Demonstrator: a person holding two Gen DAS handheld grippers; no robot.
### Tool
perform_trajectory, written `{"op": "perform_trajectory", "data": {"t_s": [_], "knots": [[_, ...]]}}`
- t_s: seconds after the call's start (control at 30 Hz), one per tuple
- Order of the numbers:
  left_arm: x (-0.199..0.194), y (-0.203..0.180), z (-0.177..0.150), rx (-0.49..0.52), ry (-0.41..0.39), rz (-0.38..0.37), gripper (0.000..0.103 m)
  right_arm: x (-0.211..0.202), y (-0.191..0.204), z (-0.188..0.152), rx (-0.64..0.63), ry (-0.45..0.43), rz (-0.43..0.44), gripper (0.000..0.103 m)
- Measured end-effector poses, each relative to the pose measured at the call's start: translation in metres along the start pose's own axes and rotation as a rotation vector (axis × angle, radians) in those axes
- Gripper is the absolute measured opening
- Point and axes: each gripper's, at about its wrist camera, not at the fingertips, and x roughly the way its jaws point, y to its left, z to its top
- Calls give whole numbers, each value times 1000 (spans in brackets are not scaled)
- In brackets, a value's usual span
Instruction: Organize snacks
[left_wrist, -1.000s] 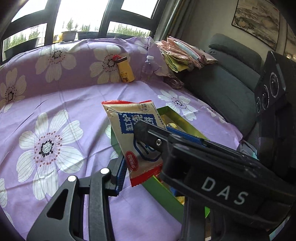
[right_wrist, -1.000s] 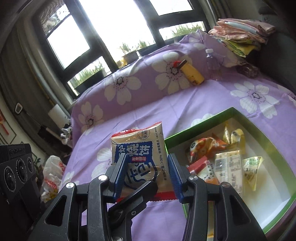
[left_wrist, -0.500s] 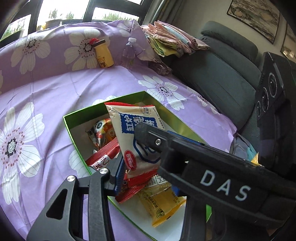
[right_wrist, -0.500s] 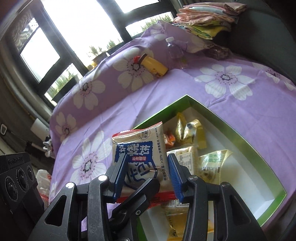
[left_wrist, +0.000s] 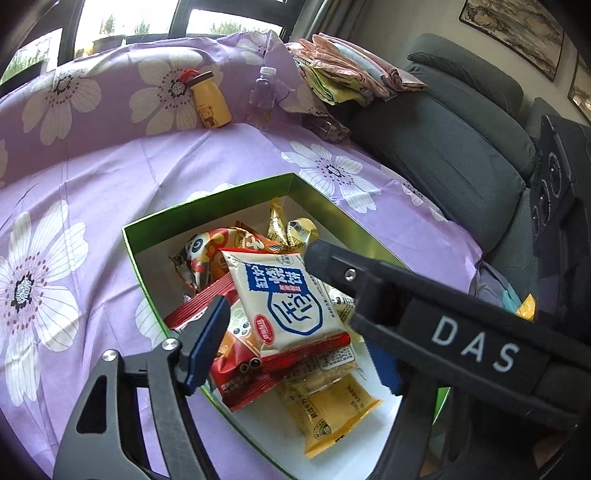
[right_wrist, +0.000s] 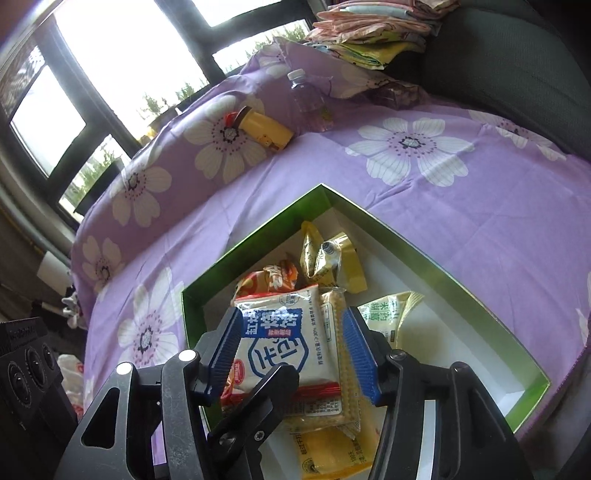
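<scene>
A white and blue snack packet (left_wrist: 291, 306) with a red bottom edge lies on top of other snacks inside a green-rimmed box (left_wrist: 207, 201), also in the right wrist view (right_wrist: 284, 347). Both grippers hover just above the box. My left gripper (left_wrist: 295, 347) is open, its blue pads on either side of the packet and apart from it. My right gripper (right_wrist: 291, 350) is open too, its pads straddling the same packet with gaps on both sides. The right gripper's body (left_wrist: 443, 325) crosses the left wrist view.
The box (right_wrist: 417, 251) holds several red, orange, gold and yellow packets. A purple flowered cloth (left_wrist: 110, 166) covers the surface. A yellow bottle (left_wrist: 210, 99) and a clear water bottle (left_wrist: 262, 98) lean at the back. Folded cloths (left_wrist: 343, 70) and a grey sofa (left_wrist: 461, 129) stand right.
Both grippers carried the white and blue packet from the cloth to over the box and lowered it. Both have opened, and the packet now rests on the other snacks.
</scene>
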Motion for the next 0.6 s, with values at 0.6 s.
{"op": "perform_trajectory", "data": {"t_s": [0.6], "knots": [[-56,6,5,-17,-80,70,102,-58,13,2,-48,-172,-130,82]]}}
